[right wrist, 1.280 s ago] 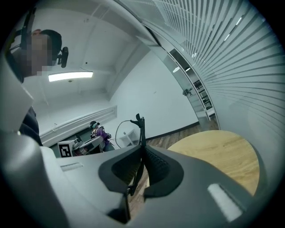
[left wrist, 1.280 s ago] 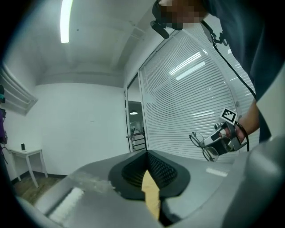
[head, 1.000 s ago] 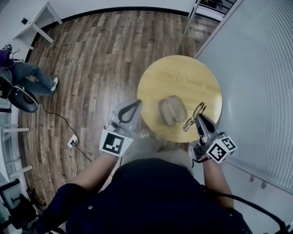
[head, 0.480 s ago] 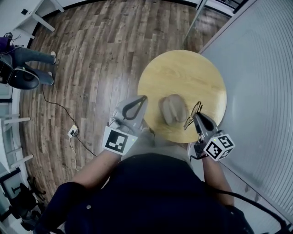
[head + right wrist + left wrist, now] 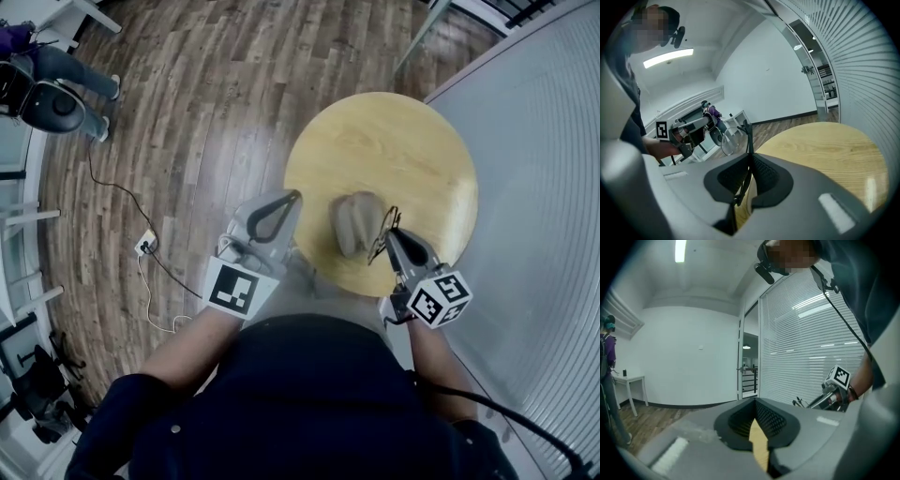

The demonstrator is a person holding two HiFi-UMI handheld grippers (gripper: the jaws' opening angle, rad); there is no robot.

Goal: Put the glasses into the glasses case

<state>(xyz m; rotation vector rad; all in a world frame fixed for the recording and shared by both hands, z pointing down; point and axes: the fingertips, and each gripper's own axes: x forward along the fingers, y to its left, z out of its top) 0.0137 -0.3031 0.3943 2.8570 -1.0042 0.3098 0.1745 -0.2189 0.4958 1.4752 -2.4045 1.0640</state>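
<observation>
A grey-beige glasses case (image 5: 356, 223) lies on the round wooden table (image 5: 412, 141), near its front edge; it looks like two halves side by side. My right gripper (image 5: 394, 239) is shut on the thin-framed glasses (image 5: 382, 232), which hang just right of the case. In the right gripper view a temple runs between the jaws (image 5: 750, 157) and the glasses (image 5: 747, 133) stick up past them. My left gripper (image 5: 292, 199) is at the table's left edge, left of the case, shut with nothing in it (image 5: 756, 404).
A slatted glass wall (image 5: 544, 187) runs close along the table's right side. On the wood floor to the left lie a cable and a socket (image 5: 145, 246). A person on a chair (image 5: 47, 89) is at the far upper left.
The right gripper has carried the glasses left and down, closer to the case. The left gripper has moved in to the table's edge. Both grips look unchanged.
</observation>
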